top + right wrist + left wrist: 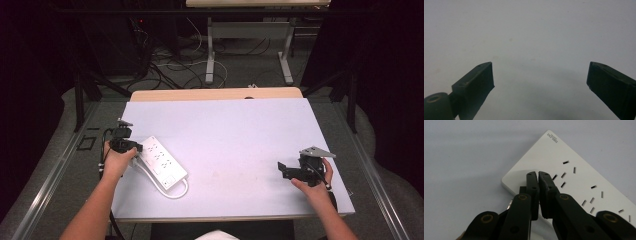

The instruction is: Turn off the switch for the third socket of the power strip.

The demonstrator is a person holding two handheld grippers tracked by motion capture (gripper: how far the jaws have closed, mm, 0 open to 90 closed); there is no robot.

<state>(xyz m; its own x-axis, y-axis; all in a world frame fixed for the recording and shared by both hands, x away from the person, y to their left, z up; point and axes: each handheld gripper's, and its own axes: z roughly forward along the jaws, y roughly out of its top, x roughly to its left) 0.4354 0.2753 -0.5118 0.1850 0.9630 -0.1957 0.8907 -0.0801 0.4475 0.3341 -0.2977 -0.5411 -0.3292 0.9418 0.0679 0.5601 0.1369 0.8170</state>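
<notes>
A white power strip (160, 160) lies slantwise on the left part of the pale table (225, 125), its white cord (176, 193) curling off the near end. My left gripper (134, 146) is at the strip's far left end, held by a hand. In the left gripper view its jaws stand shut (538, 173), tips over the blank end of the power strip (574, 182) beside the sockets, with nothing between them. My right gripper (283, 170) hovers at the table's right side, open. In the right gripper view its fingertips are wide apart (540, 75) above bare table surface.
The table's wooden far edge (215, 93) borders a floor with loose cables (170, 65) and the legs of another desk (210, 55). Dark curtains hang at both sides. A black frame post (78, 100) stands beyond the table's left edge.
</notes>
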